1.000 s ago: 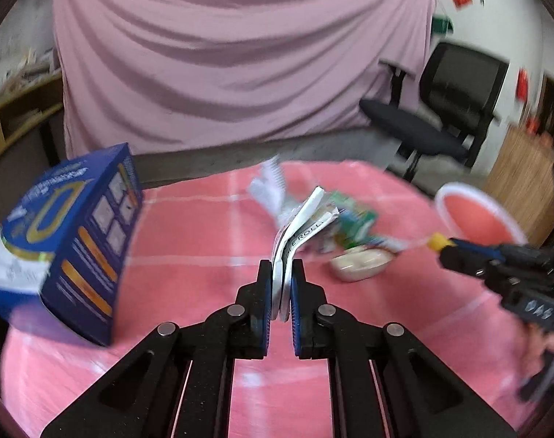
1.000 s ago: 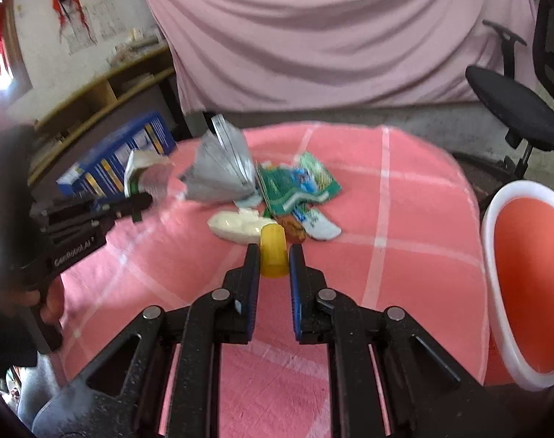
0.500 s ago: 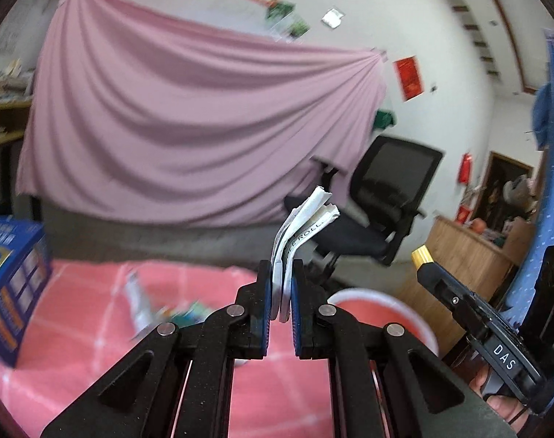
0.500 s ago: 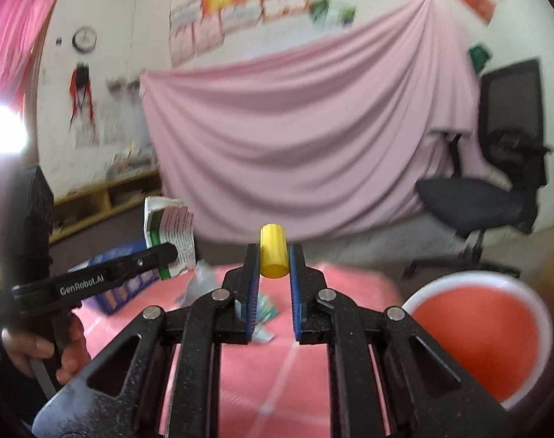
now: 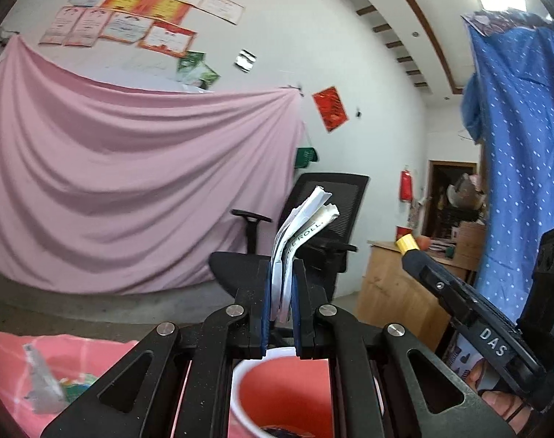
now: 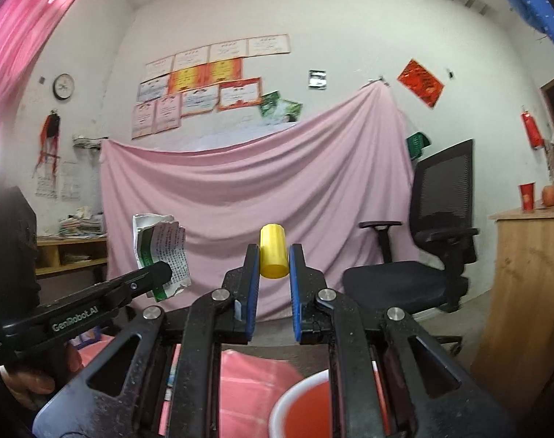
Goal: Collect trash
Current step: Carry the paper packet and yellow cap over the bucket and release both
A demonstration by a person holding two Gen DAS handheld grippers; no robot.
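Red-lined bin point(image 5: 277, 394) with dark scrap point(image 5: 280, 429) inside

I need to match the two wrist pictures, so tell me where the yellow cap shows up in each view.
Left wrist view: the yellow cap is at the right, at the tip of the right gripper, in front of the wooden cabinet.
Right wrist view: the yellow cap stands at the centre, clamped between the gripper's blue pads.
Shared landmark: the black office chair beside the pink cloth.
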